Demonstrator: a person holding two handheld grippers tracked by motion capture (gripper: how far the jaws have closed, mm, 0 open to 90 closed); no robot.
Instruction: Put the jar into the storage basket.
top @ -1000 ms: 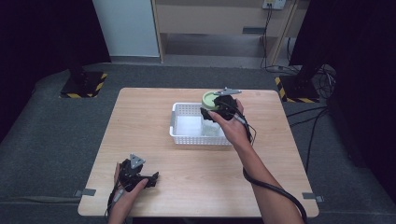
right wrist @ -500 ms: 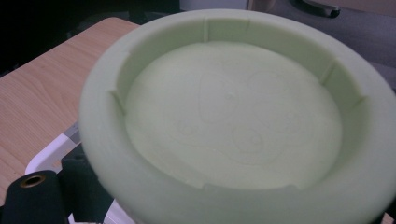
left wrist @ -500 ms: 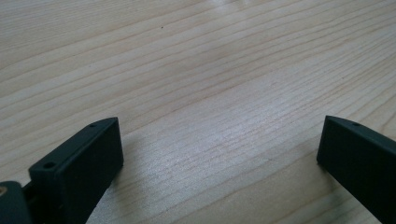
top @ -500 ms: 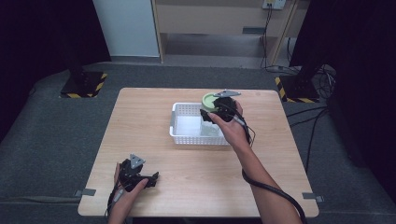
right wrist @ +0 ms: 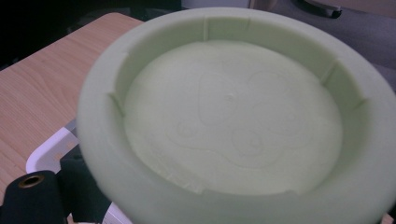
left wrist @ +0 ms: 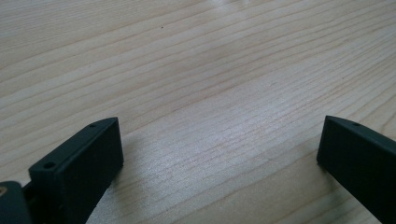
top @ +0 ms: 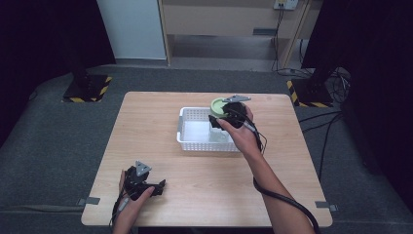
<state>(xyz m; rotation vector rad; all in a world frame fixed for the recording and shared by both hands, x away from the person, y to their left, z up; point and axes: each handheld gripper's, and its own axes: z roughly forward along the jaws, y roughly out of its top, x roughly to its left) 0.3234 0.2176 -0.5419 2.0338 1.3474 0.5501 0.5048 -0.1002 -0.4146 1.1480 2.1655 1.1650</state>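
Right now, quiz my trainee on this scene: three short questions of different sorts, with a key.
1. True or false: the left gripper holds the green lid.
2. Which colour is the basket? A) white B) black C) red
3. Fill in: the left gripper rests low over the bare wooden ____.

Key:
1. False. Its jaws stand open with nothing between; the green lid is at the right gripper, over the basket's far right corner.
2. A.
3. table.

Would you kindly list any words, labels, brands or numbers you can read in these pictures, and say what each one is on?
There are none to read. The green lid held at the right gripper bears only a faint embossed swirl pattern, not letters. The white basket, table and left gripper show no print.
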